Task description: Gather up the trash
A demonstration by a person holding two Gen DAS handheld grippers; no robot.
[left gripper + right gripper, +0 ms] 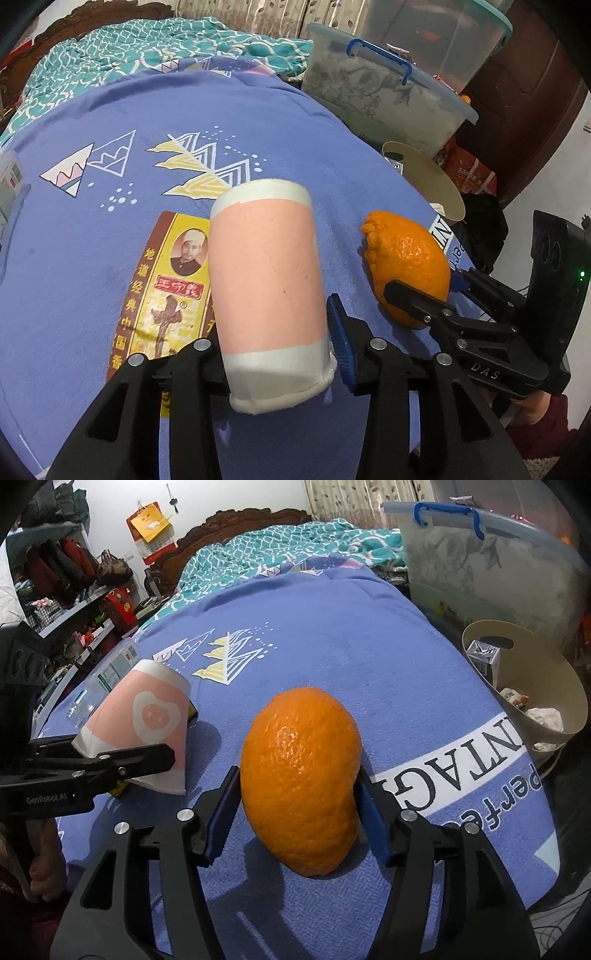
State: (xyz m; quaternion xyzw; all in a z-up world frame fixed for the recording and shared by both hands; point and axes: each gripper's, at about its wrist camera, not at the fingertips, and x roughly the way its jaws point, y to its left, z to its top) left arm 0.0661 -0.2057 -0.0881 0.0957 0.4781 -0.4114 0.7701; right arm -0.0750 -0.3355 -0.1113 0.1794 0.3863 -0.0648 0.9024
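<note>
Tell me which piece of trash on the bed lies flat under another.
The yellow-and-brown packet: it lies flat beneath the pink paper cup; the orange peel sits apart.

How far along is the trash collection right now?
Done: the beige bin already holds some scraps. In hand: the left tool brackets the pink paper cup, the right tool the orange, neither lifted off the blue cloth yet; firm grip unclear. Left: bin those two, then the yellow packet and the plastic bottle.

Pink paper cup [266,280] (on its side) beside orange peel [301,779].
</note>
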